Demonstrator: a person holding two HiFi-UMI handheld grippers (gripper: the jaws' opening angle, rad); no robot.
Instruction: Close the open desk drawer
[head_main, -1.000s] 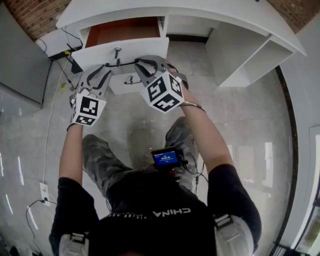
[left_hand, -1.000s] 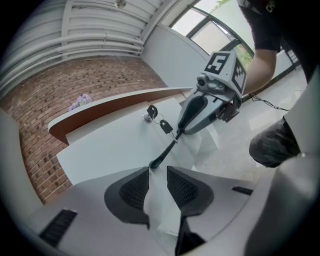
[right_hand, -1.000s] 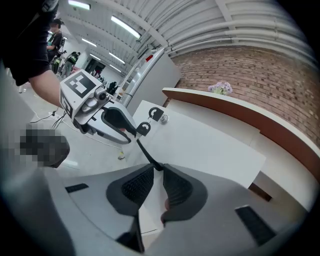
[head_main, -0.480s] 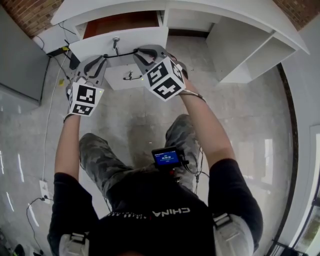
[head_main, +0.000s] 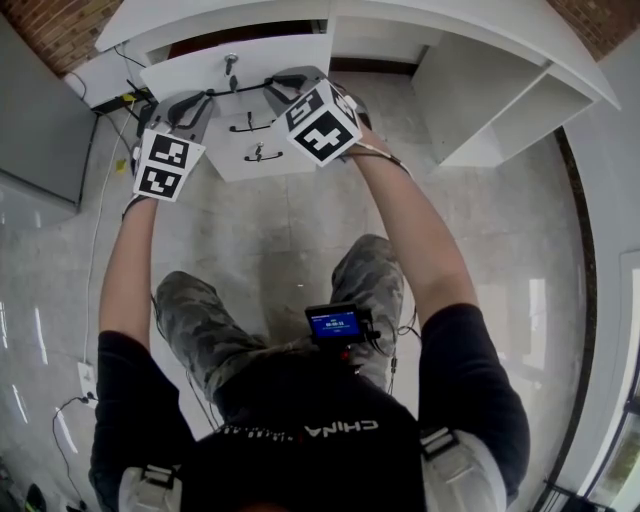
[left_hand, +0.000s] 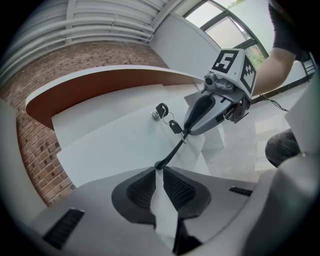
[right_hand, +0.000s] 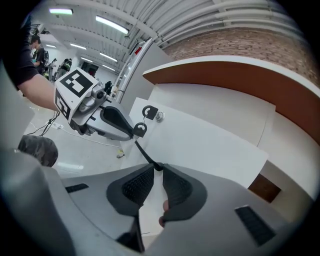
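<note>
The top desk drawer (head_main: 255, 60) is white, with a key (head_main: 231, 62) in its lock and a thin black handle (head_main: 240, 91) across its front. Only a narrow dark strip of its inside shows under the desk top. My left gripper (head_main: 192, 104) pinches the handle's left end and my right gripper (head_main: 283, 84) its right end. In the left gripper view the left gripper (left_hand: 159, 167) is shut on the handle (left_hand: 172, 149), with the right gripper (left_hand: 185, 133) at the far end. In the right gripper view the right gripper (right_hand: 157, 168) grips the handle (right_hand: 145, 152) the same way.
Two lower drawers (head_main: 255, 150) with small black handles sit below the top one. The white desk top (head_main: 450, 20) runs right over an open shelf unit (head_main: 500, 110). Cables (head_main: 105, 210) lie on the floor at the left beside a grey panel (head_main: 40, 110).
The drawer has slid in under the desk top and its brown inside has shrunk to a thin strip. Both grippers moved forward with the handle.
</note>
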